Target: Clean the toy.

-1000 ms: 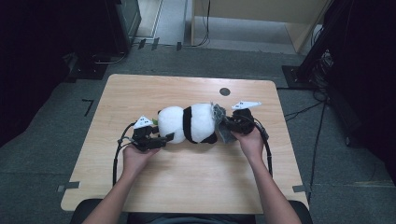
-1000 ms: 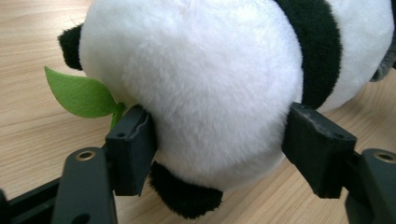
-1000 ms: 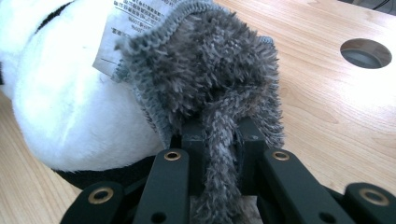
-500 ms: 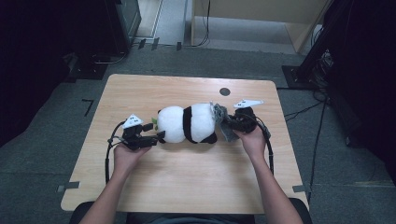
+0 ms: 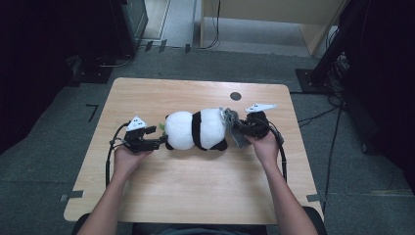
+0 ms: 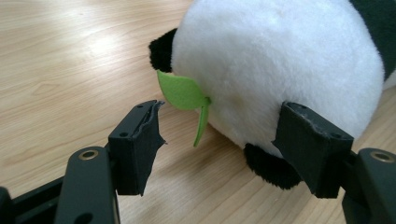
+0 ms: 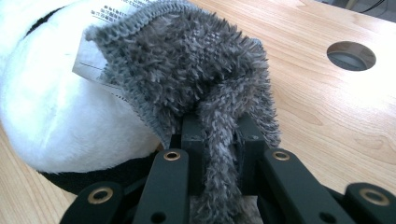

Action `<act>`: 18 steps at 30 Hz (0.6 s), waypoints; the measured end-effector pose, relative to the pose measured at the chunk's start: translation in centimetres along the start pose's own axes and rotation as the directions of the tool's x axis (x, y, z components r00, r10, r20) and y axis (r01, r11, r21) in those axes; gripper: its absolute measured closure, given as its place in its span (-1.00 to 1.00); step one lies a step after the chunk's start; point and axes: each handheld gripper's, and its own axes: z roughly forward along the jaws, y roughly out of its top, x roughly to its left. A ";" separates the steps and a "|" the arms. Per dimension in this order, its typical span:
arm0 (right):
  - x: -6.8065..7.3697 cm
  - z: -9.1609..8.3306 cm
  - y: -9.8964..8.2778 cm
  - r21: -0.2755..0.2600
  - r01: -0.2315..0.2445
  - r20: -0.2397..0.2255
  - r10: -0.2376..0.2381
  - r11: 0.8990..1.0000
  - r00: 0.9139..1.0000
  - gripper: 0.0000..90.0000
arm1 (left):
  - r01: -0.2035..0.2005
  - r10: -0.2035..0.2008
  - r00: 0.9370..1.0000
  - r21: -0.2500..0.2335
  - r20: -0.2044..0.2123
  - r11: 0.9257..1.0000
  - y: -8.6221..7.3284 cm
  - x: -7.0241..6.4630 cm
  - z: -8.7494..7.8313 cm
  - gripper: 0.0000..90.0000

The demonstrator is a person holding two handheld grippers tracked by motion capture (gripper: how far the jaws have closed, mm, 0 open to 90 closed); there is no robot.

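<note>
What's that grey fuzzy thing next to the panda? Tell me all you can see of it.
The grey cloth looks like a shaggy microfibre rag with a knitted edge. It is bunched and folded, and the right gripper is shut on a fold of it. It lies against the white end of the plush panda, over a printed label, above the wooden table.

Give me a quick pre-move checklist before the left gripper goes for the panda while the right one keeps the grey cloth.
1. Right gripper shut on the grey cloth: ok, fabric is pinched between its jaws.
2. Cloth against the plush panda: ok, it lies on the panda's end by the white label.
3. Left gripper open: ok, nothing pressed between its pads; the jaws have just been closing a little.
4. Left gripper lined up: ok, the panda's white end and green felt leaf sit between its jaws.
5. Panda resting on the table: ok.
6. Firmness of the cloth grip: cannot tell.
</note>
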 end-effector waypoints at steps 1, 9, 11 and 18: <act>0.0 0.1 0.0 -0.001 0.003 -0.004 -0.003 1.000 1.000 0.75 | -0.005 0.005 1.000 -0.001 0.008 1.000 0.0 0.1 0.0 -0.32; -0.2 -0.1 0.1 -0.004 -0.007 -0.005 0.007 1.000 1.000 0.75 | 0.012 -0.011 0.999 -0.013 0.036 1.000 0.5 1.9 -0.3 -0.30; -0.2 0.0 0.1 0.001 -0.008 -0.004 0.008 1.000 1.000 0.75 | 0.017 -0.016 0.998 -0.015 0.054 1.000 0.6 2.3 0.0 -0.30; -0.3 0.4 0.1 0.003 -0.009 -0.009 0.009 1.000 1.000 0.75 | -0.003 0.007 0.993 -0.030 0.121 1.000 0.5 2.6 1.1 -0.24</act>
